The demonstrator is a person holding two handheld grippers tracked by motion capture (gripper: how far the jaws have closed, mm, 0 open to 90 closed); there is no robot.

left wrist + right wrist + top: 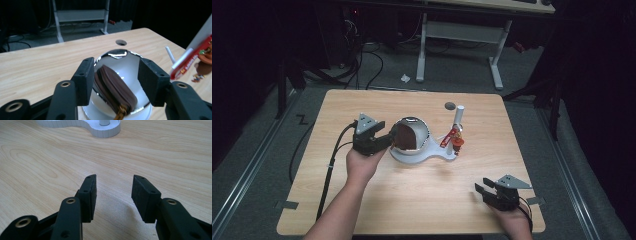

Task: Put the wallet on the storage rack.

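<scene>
A: Item 1, surface?
B: Worktop (377, 200), light wood grain, rounded corners, 1 round hole (450, 105) near its far edge.

A: Item 2, floor?
B: Grey carpet (262, 165), black cables (367, 65) trailing across it, 1 scrap of white paper (405, 78), a metal rail (247, 170) along the left side.

A: Item 3, furniture?
B: 1 desk (492, 6) beyond, white frame with 2 legs (496, 62).

A: Item 4, light?
B: Bright over the worktop; surrounding room dark, black at both sides.

A pouch (406, 137) lies in the bowl (424, 131) near the middle of the table (362, 200). At the bowl's 3 o'clock stands a post (458, 117); at its 9 o'clock, the left hand-held gripper (388, 139). The right hand-held gripper (478, 190) sits at 5 o'clock, well apart.
</scene>
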